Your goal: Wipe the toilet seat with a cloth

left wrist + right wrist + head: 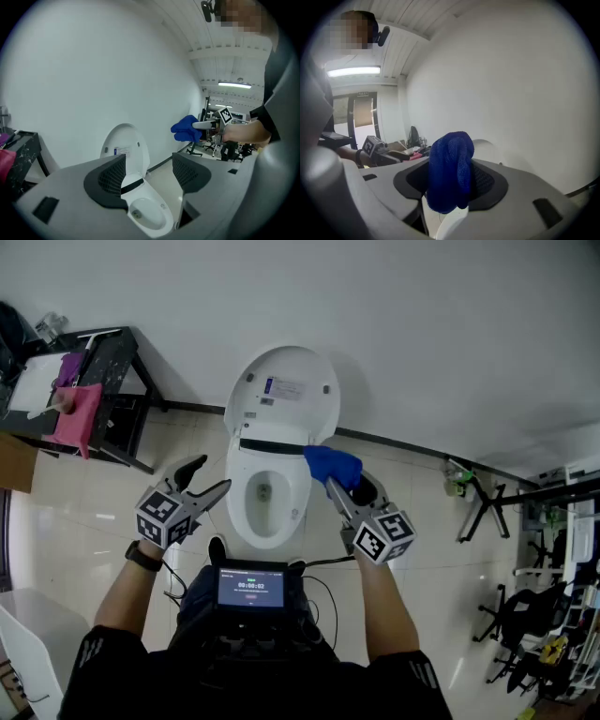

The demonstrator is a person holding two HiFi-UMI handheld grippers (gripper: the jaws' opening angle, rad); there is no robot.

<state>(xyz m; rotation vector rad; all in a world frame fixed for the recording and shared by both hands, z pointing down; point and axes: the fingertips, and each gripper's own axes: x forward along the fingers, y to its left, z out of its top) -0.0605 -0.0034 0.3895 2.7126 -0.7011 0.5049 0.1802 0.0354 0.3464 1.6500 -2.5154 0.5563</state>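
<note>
Glossy tiled floor (70, 526), white toilet (274, 457), black table (116, 360)

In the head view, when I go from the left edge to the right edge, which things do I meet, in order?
pink cloth → left gripper → toilet → blue cloth → black stand

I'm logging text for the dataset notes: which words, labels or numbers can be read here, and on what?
Nothing can be quoted.
Sticker on the raised toilet lid: print too small to read.
Screen at the person's chest: timer-like digits, too blurred to quote.
Marker cubes: square patterns only, no words.
</note>
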